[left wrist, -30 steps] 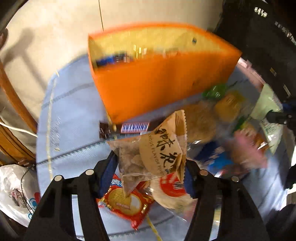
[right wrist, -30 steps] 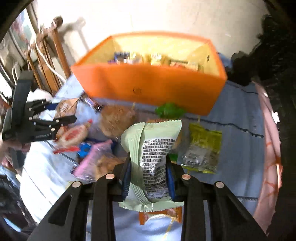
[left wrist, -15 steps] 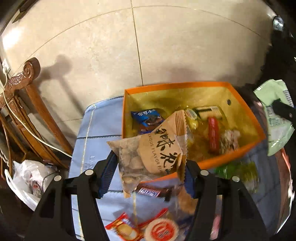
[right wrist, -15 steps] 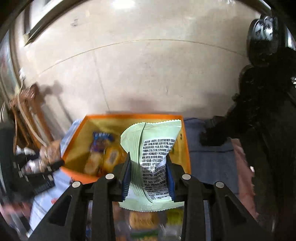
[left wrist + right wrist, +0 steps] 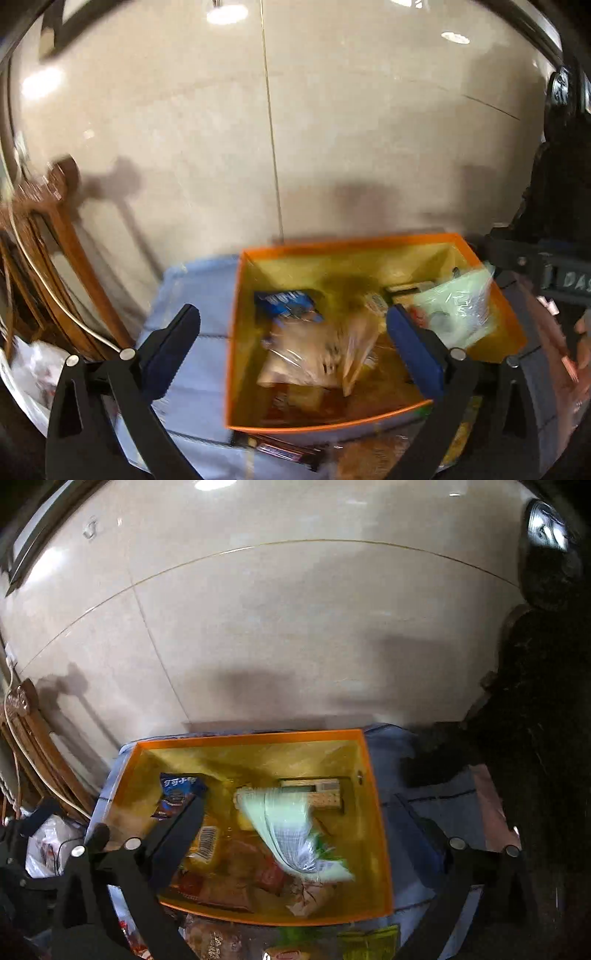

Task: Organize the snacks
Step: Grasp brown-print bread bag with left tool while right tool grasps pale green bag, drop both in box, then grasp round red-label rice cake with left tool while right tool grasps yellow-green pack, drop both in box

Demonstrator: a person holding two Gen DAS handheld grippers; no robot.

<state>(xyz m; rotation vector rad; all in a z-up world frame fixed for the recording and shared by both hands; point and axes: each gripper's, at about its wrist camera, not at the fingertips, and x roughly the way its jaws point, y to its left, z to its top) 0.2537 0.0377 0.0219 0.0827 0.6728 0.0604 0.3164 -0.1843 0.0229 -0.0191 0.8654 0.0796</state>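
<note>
An orange box (image 5: 332,245) with a yellow inside stands on the blue tablecloth (image 5: 192,288) and holds several snacks. My left gripper (image 5: 291,310) hovers over its left half, jaws opening, pads clear of everything. Below them a brown paper snack bag (image 5: 317,350) drops, blurred, into the box. My right gripper (image 5: 299,799) hangs over the same orange box (image 5: 258,738), jaws opening too. A pale green packet (image 5: 291,823) falls free beneath it. That pale green packet (image 5: 458,306) shows at the box's right side. A blue packet (image 5: 177,790) lies at the back left.
A wooden chair (image 5: 55,221) and a white plastic bag (image 5: 26,369) stand left of the table. More snacks (image 5: 214,941) lie on the cloth in front of the box. A dark bulky object (image 5: 535,701) fills the right. A beige tiled wall rises behind.
Both grippers went from shut on their packets to wide open. The brown bag and the green packet left the pads and are dropping into the orange box.
</note>
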